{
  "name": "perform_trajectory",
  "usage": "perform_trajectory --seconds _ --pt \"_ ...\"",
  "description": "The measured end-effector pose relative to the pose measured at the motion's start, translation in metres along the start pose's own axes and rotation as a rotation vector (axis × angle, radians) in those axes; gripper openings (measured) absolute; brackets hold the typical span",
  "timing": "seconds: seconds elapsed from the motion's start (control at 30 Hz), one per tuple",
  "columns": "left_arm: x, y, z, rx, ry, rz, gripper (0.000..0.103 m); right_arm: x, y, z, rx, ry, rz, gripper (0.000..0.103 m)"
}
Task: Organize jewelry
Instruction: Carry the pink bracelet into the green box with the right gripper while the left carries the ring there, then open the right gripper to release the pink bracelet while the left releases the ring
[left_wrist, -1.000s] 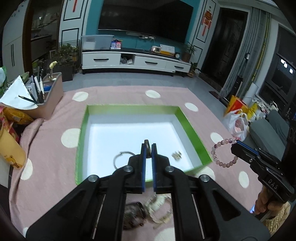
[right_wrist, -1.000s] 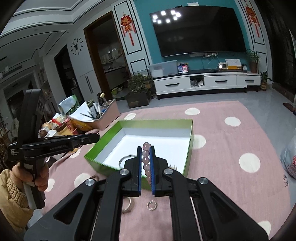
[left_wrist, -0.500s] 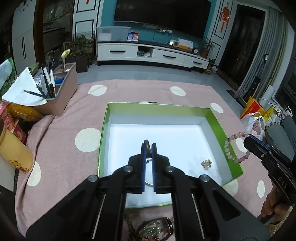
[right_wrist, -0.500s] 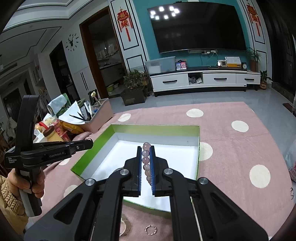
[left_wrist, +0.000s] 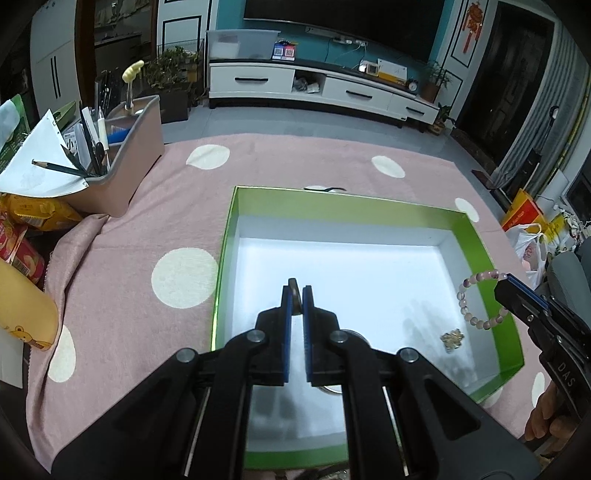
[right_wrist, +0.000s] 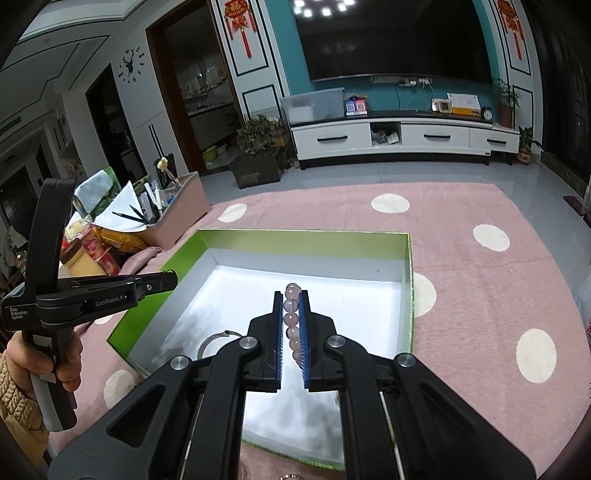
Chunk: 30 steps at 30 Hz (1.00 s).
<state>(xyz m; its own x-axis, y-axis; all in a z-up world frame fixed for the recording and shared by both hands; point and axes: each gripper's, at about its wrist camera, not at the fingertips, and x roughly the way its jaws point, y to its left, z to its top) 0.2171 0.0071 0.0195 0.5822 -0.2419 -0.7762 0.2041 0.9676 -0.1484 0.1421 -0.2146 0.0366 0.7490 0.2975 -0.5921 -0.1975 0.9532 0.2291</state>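
Observation:
A green box (left_wrist: 476, 236) with a white floor lies open on the pink dotted cloth. My left gripper (left_wrist: 295, 291) is shut on a small dark ring (left_wrist: 293, 286) above the box's left half. My right gripper (right_wrist: 291, 295) is shut on a pink bead bracelet (right_wrist: 291, 317) and holds it over the box (right_wrist: 306, 238); the bracelet also shows in the left wrist view (left_wrist: 476, 306), hanging over the right wall. A gold brooch (left_wrist: 452, 338) and a silver bangle (right_wrist: 216, 341) lie inside the box. My left gripper also shows at the left of the right wrist view (right_wrist: 171, 282).
A pink organizer (left_wrist: 125, 166) with pens and paper stands at the far left, with snack packs (left_wrist: 33, 218) and a yellow bottle (left_wrist: 26, 310) beside it. The cloth (right_wrist: 480, 295) stretches right of the box. A TV cabinet (left_wrist: 317, 88) stands far behind.
Both grippers have moved forward over the box with their pieces. The watch and loose pieces in front of the box have dropped out of sight.

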Motion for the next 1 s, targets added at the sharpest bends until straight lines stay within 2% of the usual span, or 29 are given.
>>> perform_trajectory --seconds 0.43,1.0 --pt "0.029 0.007 -0.001 0.003 0.055 0.034 0.005 0.034 -0.004 -0.006 0.018 0.086 -0.035 0.007" --pt "0.033 0.004 0.0 0.011 0.071 0.046 0.005 0.038 -0.008 -0.007 0.03 0.102 -0.045 0.007"
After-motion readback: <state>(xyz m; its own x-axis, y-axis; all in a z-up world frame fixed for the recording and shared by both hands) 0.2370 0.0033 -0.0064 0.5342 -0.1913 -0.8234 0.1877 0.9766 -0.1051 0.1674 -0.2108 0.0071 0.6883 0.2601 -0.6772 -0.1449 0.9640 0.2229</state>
